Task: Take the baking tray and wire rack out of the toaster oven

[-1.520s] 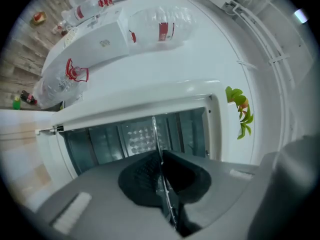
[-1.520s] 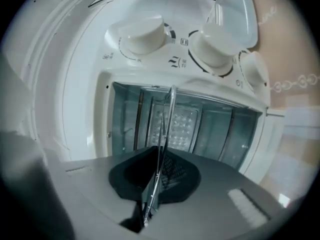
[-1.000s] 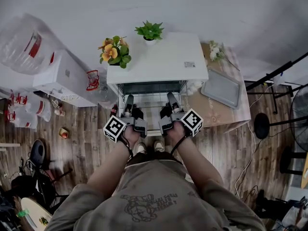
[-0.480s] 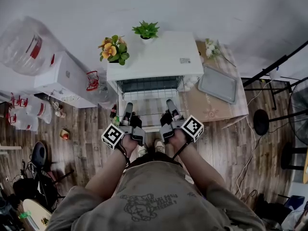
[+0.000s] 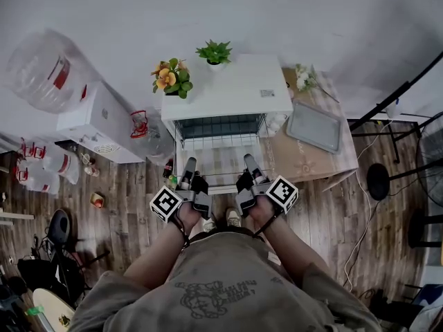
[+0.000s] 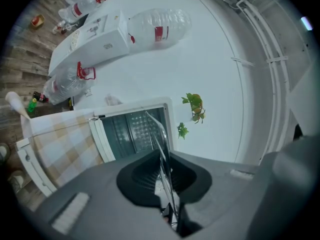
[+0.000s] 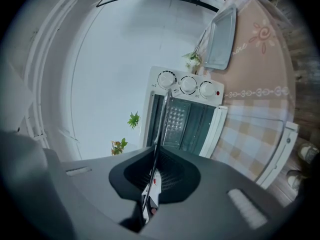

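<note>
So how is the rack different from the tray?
The rack is a see-through wire grid; the tray is a solid grey sheet with a raised rim. The rack is clamped by the left gripper and the right gripper at the oven's open front; the tray lies untouched on the table beside the oven. Both are flat rectangles.

Clothed table [image 5: 304,163] bears toaster oven [image 5: 228,92], baking tray [image 5: 315,126], perhaps flowers [image 5: 303,77].
</note>
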`<action>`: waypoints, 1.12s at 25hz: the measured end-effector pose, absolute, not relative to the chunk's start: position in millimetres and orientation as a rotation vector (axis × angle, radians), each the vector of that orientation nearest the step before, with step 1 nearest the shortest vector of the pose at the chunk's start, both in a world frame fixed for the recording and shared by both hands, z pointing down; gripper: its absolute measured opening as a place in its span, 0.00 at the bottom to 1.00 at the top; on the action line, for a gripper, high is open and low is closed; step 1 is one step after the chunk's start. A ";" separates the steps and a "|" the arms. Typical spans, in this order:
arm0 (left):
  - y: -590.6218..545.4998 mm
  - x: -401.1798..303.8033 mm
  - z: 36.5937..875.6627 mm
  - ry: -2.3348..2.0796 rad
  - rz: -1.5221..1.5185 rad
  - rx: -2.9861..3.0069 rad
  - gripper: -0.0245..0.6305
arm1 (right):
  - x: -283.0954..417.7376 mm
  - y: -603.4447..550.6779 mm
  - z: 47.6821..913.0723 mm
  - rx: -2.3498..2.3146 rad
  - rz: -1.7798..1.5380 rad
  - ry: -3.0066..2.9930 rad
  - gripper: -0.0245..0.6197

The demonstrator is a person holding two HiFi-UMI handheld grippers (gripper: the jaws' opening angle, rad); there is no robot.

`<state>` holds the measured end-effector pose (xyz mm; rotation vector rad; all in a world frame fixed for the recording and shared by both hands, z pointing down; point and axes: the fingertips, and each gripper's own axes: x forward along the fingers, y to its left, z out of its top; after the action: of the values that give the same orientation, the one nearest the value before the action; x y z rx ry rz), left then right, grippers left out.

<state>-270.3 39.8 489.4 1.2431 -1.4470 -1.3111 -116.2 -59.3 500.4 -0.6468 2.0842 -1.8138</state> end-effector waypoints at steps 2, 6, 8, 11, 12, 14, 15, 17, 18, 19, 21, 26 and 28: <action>44.3 -267.0 489.3 -1.441 -1.310 1.239 0.05 | -112.9 -54.0 501.9 -0.657 -1.835 2.081 0.08; 57.0 -259.7 495.6 -1.435 -1.280 1.243 0.05 | -103.4 -41.7 502.5 -0.660 -1.834 2.092 0.08; 59.6 -259.0 495.0 -1.427 -1.280 1.245 0.05 | -101.2 -36.0 501.1 -0.660 -1.838 2.083 0.08; 60.7 -254.6 488.0 -1.394 -1.288 1.261 0.05 | -96.8 -29.2 503.0 -0.666 -1.851 2.066 0.08; 61.5 -254.3 487.9 -1.395 -1.280 1.269 0.05 | -95.7 -28.0 503.6 -0.668 -1.851 2.066 0.08; 62.1 -253.0 485.2 -1.390 -1.279 1.278 0.05 | -94.0 -26.3 502.1 -0.668 -1.847 2.061 0.08; 62.9 -252.1 485.0 -1.390 -1.275 1.278 0.05 | -93.1 -25.2 500.3 -0.665 -1.845 2.058 0.08; 64.8 -248.9 487.1 -1.388 -1.258 1.278 0.05 | -89.2 -23.7 497.9 -0.668 -1.840 2.050 0.08; 65.3 -246.6 489.0 -1.382 -1.249 1.281 0.05 | -86.1 -23.6 498.3 -0.675 -1.838 2.045 0.08; 64.9 -243.1 488.4 -1.364 -1.251 1.284 0.05 | -82.6 -23.5 499.3 -0.683 -1.838 2.038 0.08; 62.0 -233.4 482.0 -1.314 -1.266 1.295 0.05 | -74.9 -22.7 500.0 -0.696 -1.836 2.021 0.08; 49.7 -208.7 479.3 -1.235 -1.218 1.342 0.05 | -47.9 -23.7 497.4 -0.754 -1.796 1.982 0.08; 44.6 -197.3 479.5 -1.211 -1.177 1.362 0.05 | -34.9 -23.9 498.8 -0.788 -1.785 1.954 0.08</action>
<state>-197.3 44.6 479.5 1.3622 -1.2107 -1.1769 -34.9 -23.9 498.8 -0.7882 1.9536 -1.7852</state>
